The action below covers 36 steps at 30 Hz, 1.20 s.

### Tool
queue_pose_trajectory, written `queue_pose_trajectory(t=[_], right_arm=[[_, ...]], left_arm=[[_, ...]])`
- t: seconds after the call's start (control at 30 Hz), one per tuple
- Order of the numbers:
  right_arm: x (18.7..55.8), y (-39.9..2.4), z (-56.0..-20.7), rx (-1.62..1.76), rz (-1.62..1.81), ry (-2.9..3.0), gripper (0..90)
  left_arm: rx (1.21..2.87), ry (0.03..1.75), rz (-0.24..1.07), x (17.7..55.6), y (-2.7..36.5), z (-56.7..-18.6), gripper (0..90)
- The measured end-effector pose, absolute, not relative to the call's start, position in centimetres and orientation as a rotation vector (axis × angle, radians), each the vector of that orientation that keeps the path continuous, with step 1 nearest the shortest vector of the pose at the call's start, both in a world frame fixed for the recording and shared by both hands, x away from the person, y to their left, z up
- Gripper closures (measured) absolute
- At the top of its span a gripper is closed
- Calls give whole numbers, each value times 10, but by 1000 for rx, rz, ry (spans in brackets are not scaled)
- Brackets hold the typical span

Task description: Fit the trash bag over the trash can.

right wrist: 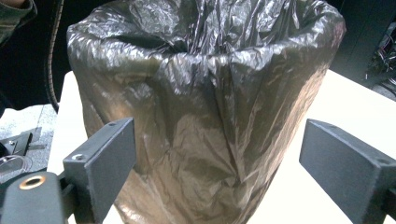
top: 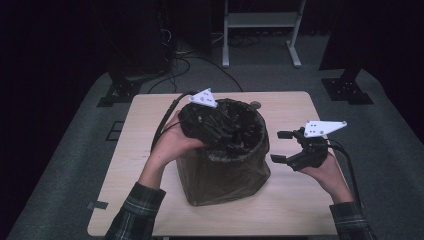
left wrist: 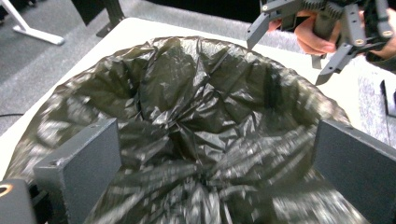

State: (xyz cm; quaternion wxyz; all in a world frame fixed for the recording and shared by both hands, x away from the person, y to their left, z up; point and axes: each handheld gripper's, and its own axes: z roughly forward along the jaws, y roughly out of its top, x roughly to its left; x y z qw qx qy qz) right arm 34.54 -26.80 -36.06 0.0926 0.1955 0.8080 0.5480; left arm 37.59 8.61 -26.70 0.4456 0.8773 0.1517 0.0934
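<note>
dark curtains and grey carpet ringed the pale worktop (top: 295, 200), where a bin lined with a black bag (top: 227, 150) stood near the middle. the left gripper (top: 200, 117) hovered over the bag's mouth at its left rim, jaws spread, pinching nothing. the right gripper (top: 282, 147) waited just beside the bin's right wall, also spread. the loose liner looked slippery; a shallow pinch could have torn it or dragged it off the rim, and a sideways push might have tipped the light bin.
</note>
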Motion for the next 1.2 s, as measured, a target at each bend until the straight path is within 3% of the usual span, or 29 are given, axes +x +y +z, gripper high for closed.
queue_pose_trajectory(t=[0.5, 1.2], right_arm=[[327, -294, -378, 654, 1558, 2406, 97], [301, -322, -428, 815, 1414, 2403, 98]], left_arm=[[2073, 450, 307, 326, 180, -284, 4], [2092, 594, 318, 288, 239, -406, 4]])
